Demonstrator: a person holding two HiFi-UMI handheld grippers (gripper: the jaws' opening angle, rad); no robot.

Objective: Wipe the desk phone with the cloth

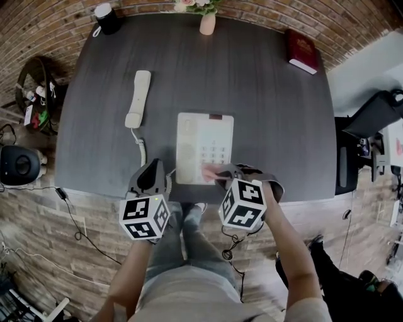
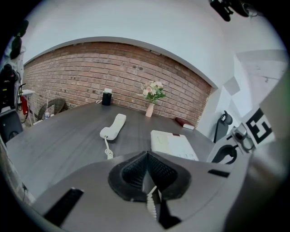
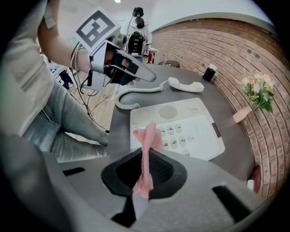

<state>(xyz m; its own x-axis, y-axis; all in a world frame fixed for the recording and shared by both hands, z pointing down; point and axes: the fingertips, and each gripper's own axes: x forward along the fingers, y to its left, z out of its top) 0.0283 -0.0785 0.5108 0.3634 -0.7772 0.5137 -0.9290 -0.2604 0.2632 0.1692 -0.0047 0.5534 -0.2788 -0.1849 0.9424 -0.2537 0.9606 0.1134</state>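
Note:
A cream desk phone base [image 1: 204,148] [image 3: 181,127] [image 2: 174,145] lies near the table's front edge, its handset [image 1: 138,97] [image 2: 114,126] [image 3: 186,84] off the cradle to the left, joined by a coiled cord [image 1: 142,151]. My right gripper [image 1: 217,178] [image 3: 146,156] is shut on a pink cloth [image 3: 146,149] [image 1: 210,173], which hangs over the phone's front right corner by the keypad. My left gripper [image 1: 153,178] [image 2: 147,170] is shut with nothing in it, at the table's front edge left of the phone.
On the dark table [image 1: 264,107] stand a pink vase with flowers [image 1: 207,22], a black cup [image 1: 107,17] at the far left, and a red book [image 1: 301,50] at the far right. A brick wall lies behind. An office chair [image 1: 371,126] stands to the right.

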